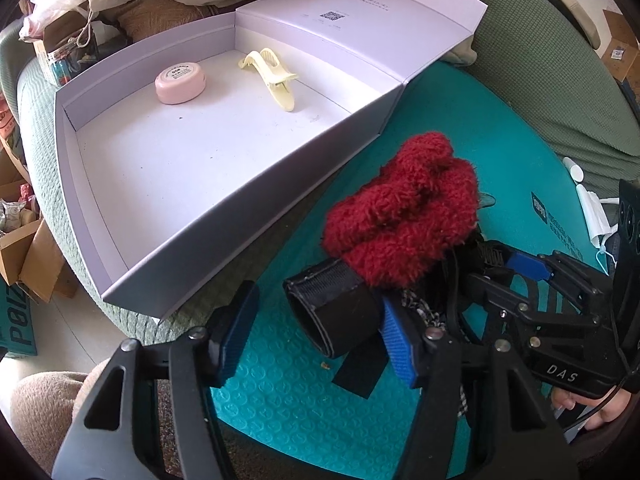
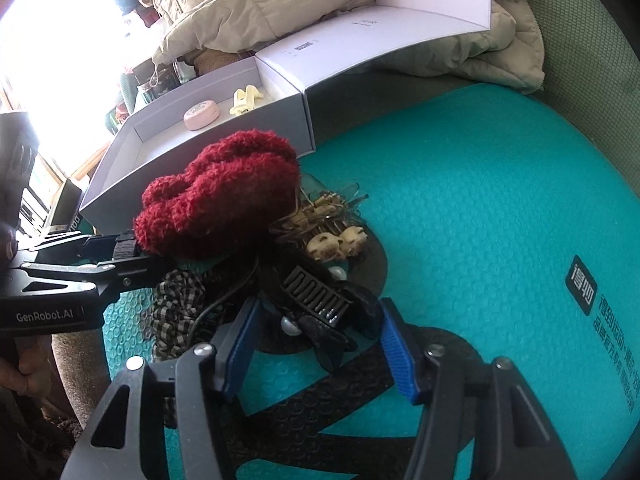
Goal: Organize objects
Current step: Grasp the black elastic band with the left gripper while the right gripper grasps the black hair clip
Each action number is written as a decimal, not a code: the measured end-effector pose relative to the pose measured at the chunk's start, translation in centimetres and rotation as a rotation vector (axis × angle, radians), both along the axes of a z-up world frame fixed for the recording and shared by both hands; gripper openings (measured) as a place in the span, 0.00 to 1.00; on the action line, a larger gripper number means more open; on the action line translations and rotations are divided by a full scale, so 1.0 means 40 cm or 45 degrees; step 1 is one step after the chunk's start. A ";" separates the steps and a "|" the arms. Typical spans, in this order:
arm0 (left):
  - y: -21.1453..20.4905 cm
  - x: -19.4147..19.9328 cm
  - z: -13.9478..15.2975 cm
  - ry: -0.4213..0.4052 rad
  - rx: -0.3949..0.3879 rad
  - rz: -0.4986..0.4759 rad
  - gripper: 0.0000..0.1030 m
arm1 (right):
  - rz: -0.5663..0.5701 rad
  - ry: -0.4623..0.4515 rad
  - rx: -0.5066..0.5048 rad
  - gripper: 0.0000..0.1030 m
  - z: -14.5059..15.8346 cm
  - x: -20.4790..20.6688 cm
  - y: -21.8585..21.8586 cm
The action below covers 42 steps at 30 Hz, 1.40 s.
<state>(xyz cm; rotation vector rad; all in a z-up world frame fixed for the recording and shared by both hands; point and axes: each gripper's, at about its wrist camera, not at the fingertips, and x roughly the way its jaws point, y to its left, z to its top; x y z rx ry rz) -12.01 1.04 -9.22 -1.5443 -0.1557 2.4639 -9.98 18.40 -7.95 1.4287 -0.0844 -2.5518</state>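
Two grippers over a heap of hair things on a teal mat.

The left gripper is parted around a black roll, whose side lies against one pad; a grasp cannot be told. The right gripper is released, a black claw clip between its pads. A red scrunchie tops the heap (checked one beneath). At ten o'clock, the box holds a pink tin and cream clip.
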 end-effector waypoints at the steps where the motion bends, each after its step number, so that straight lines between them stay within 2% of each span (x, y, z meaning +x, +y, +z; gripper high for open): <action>1: 0.002 0.001 0.002 0.008 -0.004 -0.006 0.47 | -0.007 0.000 -0.012 0.57 0.000 0.001 0.003; 2: 0.005 0.002 0.004 0.015 -0.008 -0.014 0.44 | -0.012 0.002 -0.011 0.57 0.001 0.003 0.003; 4: 0.013 0.005 0.005 0.025 -0.025 -0.033 0.40 | -0.006 0.006 0.000 0.46 0.002 0.008 0.000; 7: 0.020 0.011 0.008 0.045 -0.051 -0.052 0.37 | -0.024 0.004 -0.001 0.36 0.001 0.013 0.002; 20: 0.008 0.098 0.011 0.011 -0.023 -0.103 0.30 | -0.045 -0.033 -0.016 0.35 0.007 0.080 0.019; 30: 0.047 0.162 0.015 0.013 -0.040 -0.189 0.30 | -0.051 -0.053 0.006 0.35 0.013 0.151 0.015; 40: 0.089 0.187 0.009 0.105 -0.162 -0.224 0.30 | -0.049 -0.035 0.029 0.36 0.005 0.170 0.010; 42: 0.091 0.186 0.009 0.127 -0.220 -0.211 0.18 | -0.050 -0.031 0.031 0.36 0.003 0.171 0.010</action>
